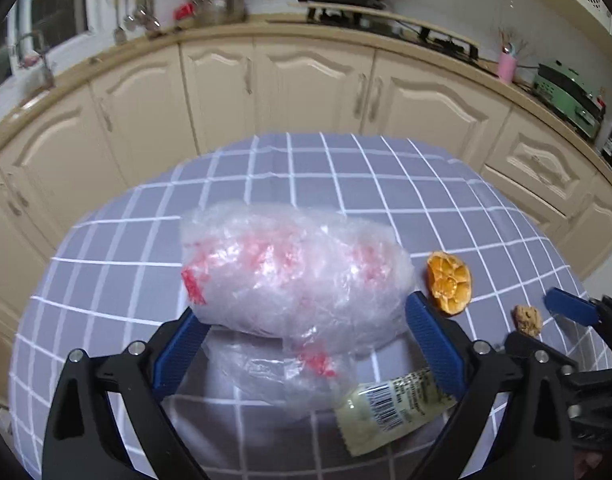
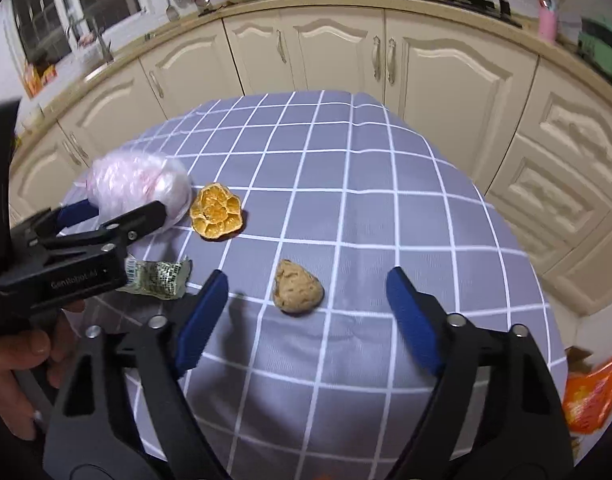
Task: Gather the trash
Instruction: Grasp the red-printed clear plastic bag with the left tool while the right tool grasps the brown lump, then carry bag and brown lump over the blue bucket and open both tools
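Observation:
A crumpled clear plastic bag (image 1: 293, 272) with red print lies on the checked tablecloth (image 1: 346, 184). My left gripper (image 1: 301, 320) is open, one blue finger on each side of the bag and close against it. In front of it lies a pale wrapper (image 1: 390, 412) with a barcode. To the right sit a squeezed orange half (image 1: 449, 285) and a brown lump (image 1: 526, 320). In the right wrist view my right gripper (image 2: 306, 292) is open around the brown lump (image 2: 297, 288) without touching it. The orange half (image 2: 216, 216), wrapper (image 2: 157, 278), bag (image 2: 137, 180) and left gripper (image 2: 121, 206) lie to its left.
Cream cabinets (image 2: 338, 52) under a counter run behind the table's far edge. A hand (image 2: 9, 360) holds the left gripper at the lower left. An orange packet (image 2: 594, 396) lies below the table's right edge. The cloth (image 2: 386, 208) beyond the lump is bare.

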